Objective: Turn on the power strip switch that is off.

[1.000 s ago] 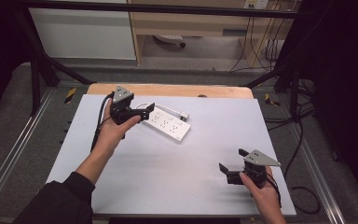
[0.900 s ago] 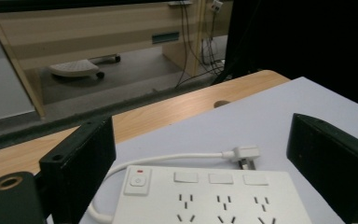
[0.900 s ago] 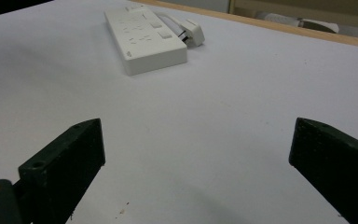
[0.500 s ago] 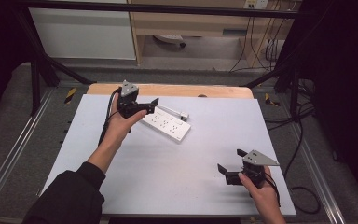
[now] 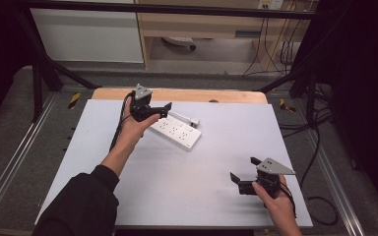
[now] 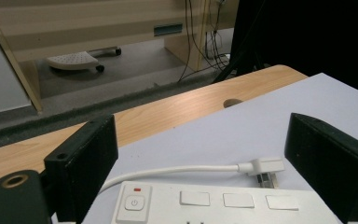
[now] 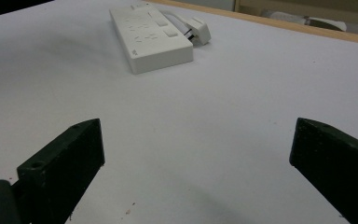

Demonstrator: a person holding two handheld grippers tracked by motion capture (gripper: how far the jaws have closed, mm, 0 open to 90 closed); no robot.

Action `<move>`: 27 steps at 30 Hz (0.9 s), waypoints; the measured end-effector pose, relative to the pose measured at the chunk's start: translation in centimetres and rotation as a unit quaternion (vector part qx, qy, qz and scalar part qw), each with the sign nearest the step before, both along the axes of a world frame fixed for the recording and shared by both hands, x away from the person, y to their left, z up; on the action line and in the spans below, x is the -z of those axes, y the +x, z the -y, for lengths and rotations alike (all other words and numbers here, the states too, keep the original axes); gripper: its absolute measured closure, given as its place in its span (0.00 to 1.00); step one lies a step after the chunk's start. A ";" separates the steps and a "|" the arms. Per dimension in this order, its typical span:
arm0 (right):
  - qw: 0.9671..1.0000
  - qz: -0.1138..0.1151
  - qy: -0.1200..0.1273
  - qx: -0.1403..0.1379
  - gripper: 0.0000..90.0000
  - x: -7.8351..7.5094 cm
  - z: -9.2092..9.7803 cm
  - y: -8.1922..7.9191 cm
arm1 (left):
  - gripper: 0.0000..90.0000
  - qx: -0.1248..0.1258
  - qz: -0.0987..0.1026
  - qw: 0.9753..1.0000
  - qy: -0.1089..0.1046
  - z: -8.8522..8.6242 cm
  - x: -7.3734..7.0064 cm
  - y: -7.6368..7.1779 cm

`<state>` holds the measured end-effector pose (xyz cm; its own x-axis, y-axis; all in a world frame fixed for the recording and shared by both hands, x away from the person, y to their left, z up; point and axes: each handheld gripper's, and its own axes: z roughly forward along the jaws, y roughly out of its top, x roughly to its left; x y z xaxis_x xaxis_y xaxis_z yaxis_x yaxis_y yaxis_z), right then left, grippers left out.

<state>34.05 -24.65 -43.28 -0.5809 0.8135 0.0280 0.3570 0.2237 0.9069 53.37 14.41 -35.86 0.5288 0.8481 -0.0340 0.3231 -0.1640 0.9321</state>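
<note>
The left gripper point(image 5: 158, 110) is positioned at the switch end of the white power strip point(image 5: 176, 132). Its jaws are spread wide and grip nothing. In the left gripper view, the power strip point(image 6: 214, 205) lies just below and between the jaws, with its power button point(image 6: 133, 203) beside the left jaw and the white plug point(image 6: 264, 167) ahead. The right gripper point(image 5: 245, 177) is well apart from the power strip, jaws wide and empty, over bare tabletop point(image 5: 177, 182). The power strip point(image 7: 149, 37) lies far ahead of these jaws.

high: overhead, forward-down | gripper views: low, close | shared: power strip point(image 5: 176, 132)
</note>
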 end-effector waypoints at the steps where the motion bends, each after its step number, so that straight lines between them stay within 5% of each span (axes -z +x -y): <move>1: 1.000 0.000 0.000 0.000 0.04 0.0 0.0 0.0 | 0.11 -0.001 -0.001 1.000 0.000 0.0 0.1 0.1; 27: 1.000 -0.004 0.004 0.001 0.04 0.1 0.2 0.1 | 0.13 -0.017 -0.006 1.000 0.002 0.4 2.4 2.4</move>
<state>34.10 -24.82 -43.40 -0.5785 0.8147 0.0403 0.3655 0.2148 0.9057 55.75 13.98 -38.27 0.4990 0.8659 -0.0365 0.3398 -0.1567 0.9274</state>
